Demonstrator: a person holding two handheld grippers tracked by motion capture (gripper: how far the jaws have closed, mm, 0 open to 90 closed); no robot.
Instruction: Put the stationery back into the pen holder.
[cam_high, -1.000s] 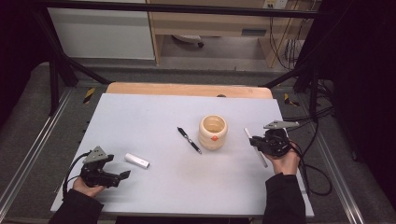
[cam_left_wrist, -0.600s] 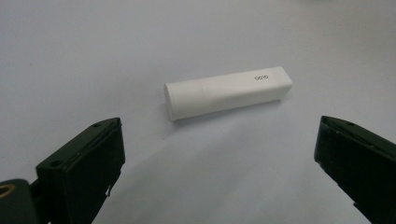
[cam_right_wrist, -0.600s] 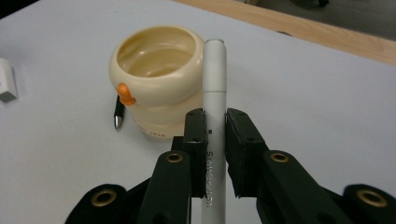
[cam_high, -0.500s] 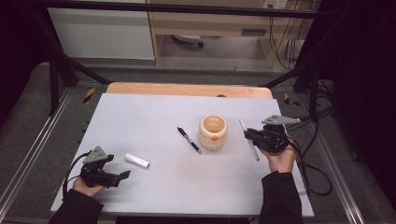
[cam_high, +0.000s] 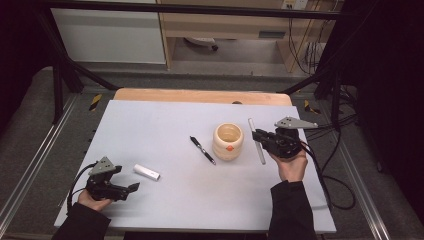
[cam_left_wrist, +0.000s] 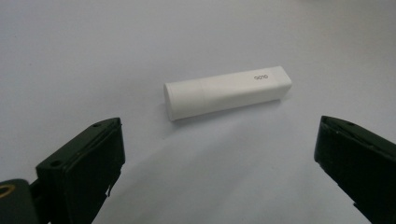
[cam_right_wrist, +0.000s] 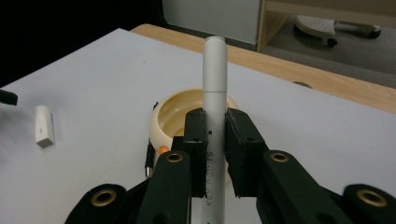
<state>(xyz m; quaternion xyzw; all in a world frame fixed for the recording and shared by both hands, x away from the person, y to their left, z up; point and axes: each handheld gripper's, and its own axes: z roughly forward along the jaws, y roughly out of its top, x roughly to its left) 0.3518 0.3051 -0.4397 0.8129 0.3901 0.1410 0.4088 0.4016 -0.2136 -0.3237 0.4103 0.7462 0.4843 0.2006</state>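
Jaws of the right gripper (cam_right_wrist: 215, 140) were clamped on a white marker (cam_right_wrist: 215, 98), which stood up between the pads in the right gripper view. From the high view, that marker (cam_high: 257, 141) was held above the table (cam_high: 150, 120), just to the right of the cream cup (cam_high: 228, 141). A black pen (cam_high: 202, 150) lay left of the cup. At the near left corner, the left gripper (cam_left_wrist: 219, 154) rested with its jaws spread wide apart, a white cap (cam_left_wrist: 227, 92) lying on the table just beyond them, untouched.
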